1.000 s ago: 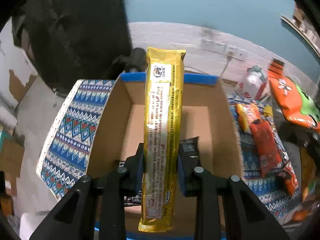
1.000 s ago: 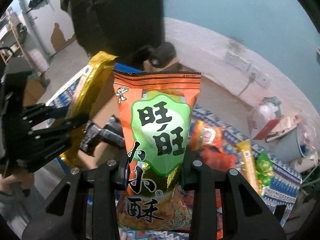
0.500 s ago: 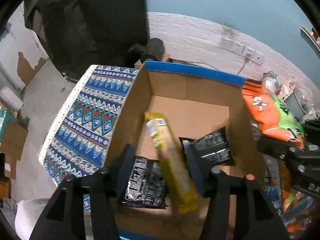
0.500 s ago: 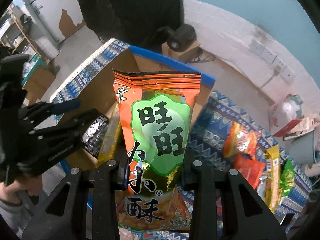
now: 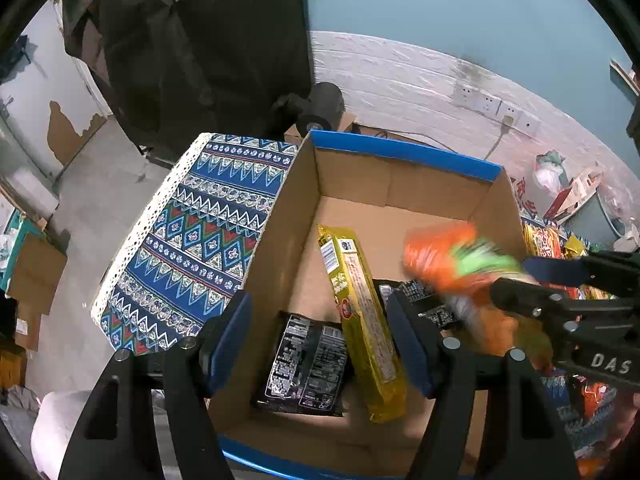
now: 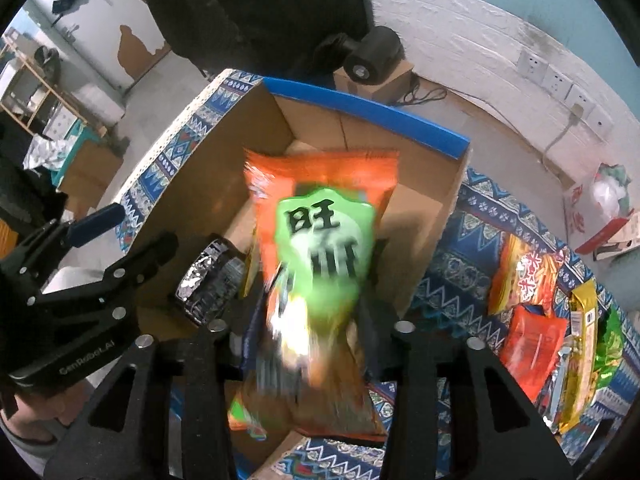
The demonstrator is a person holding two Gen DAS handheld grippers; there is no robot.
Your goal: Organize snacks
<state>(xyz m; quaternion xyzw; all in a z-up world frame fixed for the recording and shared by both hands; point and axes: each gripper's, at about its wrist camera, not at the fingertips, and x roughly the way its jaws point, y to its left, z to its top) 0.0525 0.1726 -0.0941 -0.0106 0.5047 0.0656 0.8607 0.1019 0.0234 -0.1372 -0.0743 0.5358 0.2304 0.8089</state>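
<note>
While I am holding both tools above the cardboard box (image 5: 288, 216), the left gripper (image 5: 320, 340) is standing released, its blue-padded fingers (image 5: 228, 332) spread wide with nothing between them. Below it, the long yellow snack pack (image 5: 362, 316) is lying inside the box, running from near to far and leaning partly across a black packet (image 5: 306, 368) on the box floor; a second black packet (image 5: 420, 300) is lying just right of it. The right gripper (image 6: 312, 344) is appearing over the right side of the box with its fingers parted, and the orange-and-green snack bag (image 6: 320, 248) is showing motion-blurred between them; I cannot tell whether the pads are touching the bag. The bag's upper part is overlapping the box opening. To the right of the box, more snack packets (image 6: 532, 280) are lying on the patterned tablecloth (image 5: 192, 240). Behind the box, wall sockets (image 5: 480, 100) are showing on the white wall.
</note>
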